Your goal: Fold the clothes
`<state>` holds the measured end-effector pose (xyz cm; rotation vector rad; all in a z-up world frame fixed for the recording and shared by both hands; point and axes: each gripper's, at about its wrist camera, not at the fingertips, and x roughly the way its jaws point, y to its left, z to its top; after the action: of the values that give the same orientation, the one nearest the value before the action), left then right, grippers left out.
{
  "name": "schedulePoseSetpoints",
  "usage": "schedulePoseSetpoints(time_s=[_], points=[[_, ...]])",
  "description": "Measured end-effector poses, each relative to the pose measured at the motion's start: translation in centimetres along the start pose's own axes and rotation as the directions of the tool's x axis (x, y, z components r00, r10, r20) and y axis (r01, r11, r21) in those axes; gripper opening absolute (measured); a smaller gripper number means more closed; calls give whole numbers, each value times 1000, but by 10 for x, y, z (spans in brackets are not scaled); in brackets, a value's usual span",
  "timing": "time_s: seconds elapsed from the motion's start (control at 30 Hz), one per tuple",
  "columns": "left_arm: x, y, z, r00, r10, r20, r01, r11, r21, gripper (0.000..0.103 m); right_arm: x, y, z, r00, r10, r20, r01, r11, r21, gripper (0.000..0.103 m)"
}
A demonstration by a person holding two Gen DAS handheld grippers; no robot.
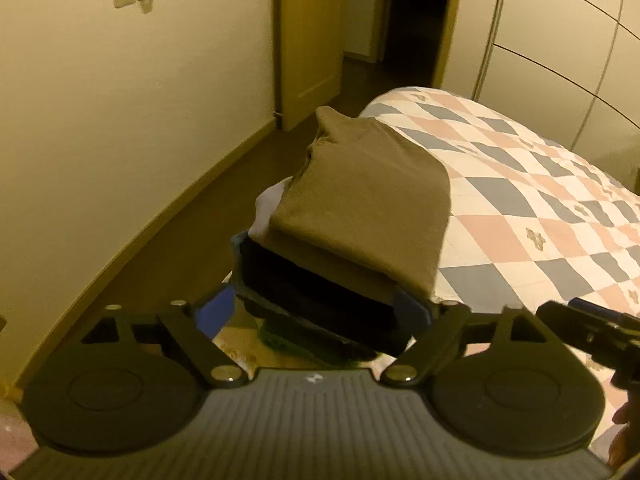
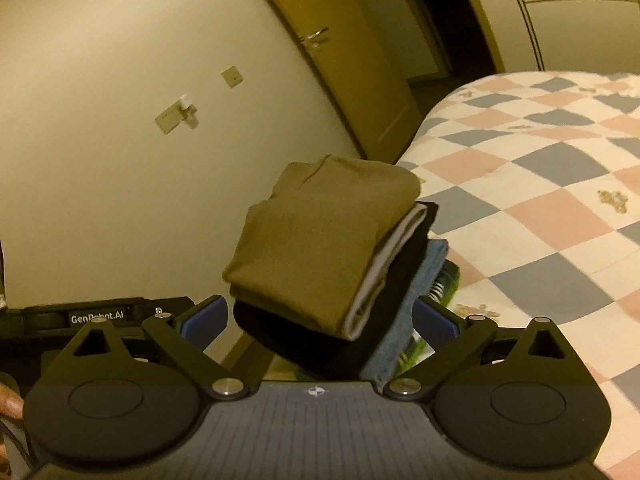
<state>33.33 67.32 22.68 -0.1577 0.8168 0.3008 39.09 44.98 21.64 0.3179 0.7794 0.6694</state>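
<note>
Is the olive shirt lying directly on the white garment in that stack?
Touching. In the right wrist view the olive shirt rests directly on the white garment, no gap.

Left gripper (image 1: 324,308): black linkage arms, silver screws, blue pads; right gripper (image 2: 320,316) alike, ribbed grey housing.

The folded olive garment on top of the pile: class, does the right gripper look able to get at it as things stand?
Probably yes. The right gripper is open, nothing clamped, and the olive garment tops the pile directly ahead with nothing over it.
</note>
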Motion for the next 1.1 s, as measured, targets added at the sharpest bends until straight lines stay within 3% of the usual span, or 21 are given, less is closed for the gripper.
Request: schedulePoseSetpoints(time_s=[0.33, 0.6, 0.73, 0.93, 1.1], points=[[-41, -37, -40, 996, 94, 5, -93, 988, -127, 100, -54, -15, -3, 999, 0, -41, -7, 986, -165, 103], [-64, -65, -58, 977, 211, 15, -208, 971, -119, 102, -76, -22, -8, 997, 13, -71, -30, 966, -256, 103], [-77, -76, -63, 970, 240, 37, -234, 963, -131, 102, -84, -21, -12, 999, -29, -30, 18, 948, -316, 103], [-92, -95, -70, 935, 343, 88, -331, 935, -129, 102, -100, -20, -18, 990, -76, 116, 118, 905, -408, 103], [-95, -103, -73, 939, 337, 76, -324, 935, -141, 102, -104, -29, -15, 994, -27, 102, 64, 924, -377, 103]])
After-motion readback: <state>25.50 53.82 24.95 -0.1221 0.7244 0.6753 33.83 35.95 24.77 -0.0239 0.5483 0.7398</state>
